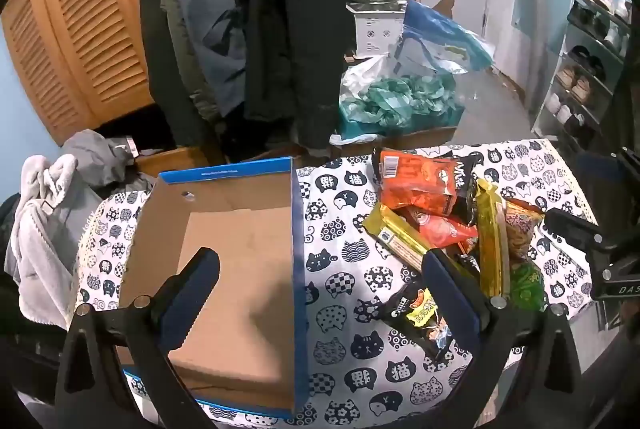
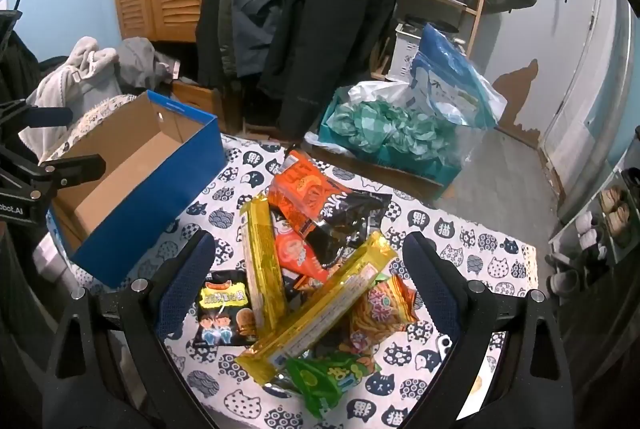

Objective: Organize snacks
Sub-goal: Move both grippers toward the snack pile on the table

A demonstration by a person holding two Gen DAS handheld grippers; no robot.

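Your left gripper [image 1: 322, 265] hangs jaws wide over the empty blue cardboard box [image 1: 236, 269], its wall between them. Right of it, on the cat-print cloth [image 2: 472, 249], glossy crinkled snack packets [image 2: 320, 269] lie heaped; your right gripper [image 2: 308, 249], jaws wide, holds nothing.

A blue-sided brown cardboard box [image 2: 160, 165] sits beside orange [image 2: 304, 189], yellow [image 2: 264, 269] and green snack packets [image 2: 328, 381] on a white tabletop cloth with navy cat faces [image 2: 472, 253].

Empty blue cardboard box [image 2: 132, 185], colourful snack packets [image 2: 316, 269] piled just beside it
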